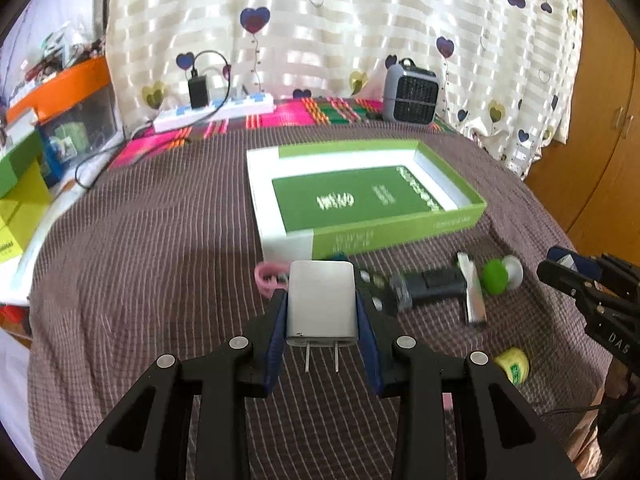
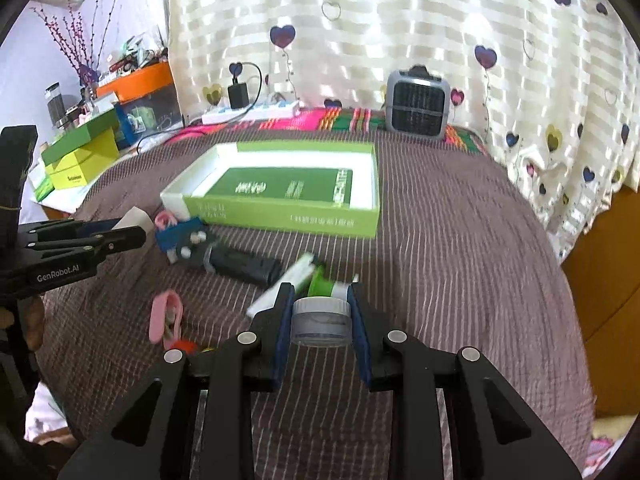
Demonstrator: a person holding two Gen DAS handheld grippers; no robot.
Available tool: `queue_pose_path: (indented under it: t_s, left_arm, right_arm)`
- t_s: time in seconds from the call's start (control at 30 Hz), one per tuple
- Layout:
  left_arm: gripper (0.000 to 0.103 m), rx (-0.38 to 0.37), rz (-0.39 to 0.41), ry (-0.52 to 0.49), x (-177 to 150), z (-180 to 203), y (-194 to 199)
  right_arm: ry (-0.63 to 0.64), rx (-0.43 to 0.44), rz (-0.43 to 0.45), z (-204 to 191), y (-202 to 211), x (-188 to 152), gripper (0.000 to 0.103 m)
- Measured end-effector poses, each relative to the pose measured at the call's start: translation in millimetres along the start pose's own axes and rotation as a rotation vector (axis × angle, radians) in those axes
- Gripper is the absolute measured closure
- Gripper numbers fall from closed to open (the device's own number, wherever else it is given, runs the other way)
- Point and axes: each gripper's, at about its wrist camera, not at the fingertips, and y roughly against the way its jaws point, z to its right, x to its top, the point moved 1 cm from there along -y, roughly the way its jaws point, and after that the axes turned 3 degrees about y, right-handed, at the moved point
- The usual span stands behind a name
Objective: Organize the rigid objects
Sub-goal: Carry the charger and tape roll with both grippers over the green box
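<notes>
My left gripper (image 1: pixel 322 300) is shut on a white plug adapter (image 1: pixel 322 304), prongs toward the camera, held above the brown cloth short of the open green box (image 1: pixel 400 228). My right gripper (image 2: pixel 320 312) is shut on a small clear jar with a white lid (image 2: pixel 320 318). On the cloth before the box (image 2: pixel 280 216) lie a black cylinder (image 2: pixel 240 264), a white stick (image 2: pixel 288 284), a green and white piece (image 2: pixel 324 284), a blue block (image 2: pixel 180 236) and pink clips (image 2: pixel 166 314). The left gripper with the adapter shows in the right wrist view (image 2: pixel 132 228).
A grey fan heater (image 1: pixel 412 92) and a white power strip (image 1: pixel 216 114) stand at the table's back by the curtain. Stacked green and orange boxes (image 1: pixel 24 160) are at the left. A yellow-green object (image 1: pixel 514 364) lies near the right. A wooden cabinet (image 1: pixel 600 160) is right.
</notes>
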Motion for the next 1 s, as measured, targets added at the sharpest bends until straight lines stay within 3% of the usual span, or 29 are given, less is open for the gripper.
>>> queue_pose_path:
  t_s: [0.63, 1.0]
  left_arm:
    - [0.071, -0.030, 0.004, 0.003, 80.0, -8.2, -45.4]
    - [0.071, -0.025, -0.066, 0.017, 92.5, -16.3, -97.2]
  right_arm:
    - [0.026, 0.080, -0.028, 34.0, -53.5, 81.6, 0.075]
    - [0.040, 0.116, -0.091, 33.9, -114.1, 107.1, 0.075]
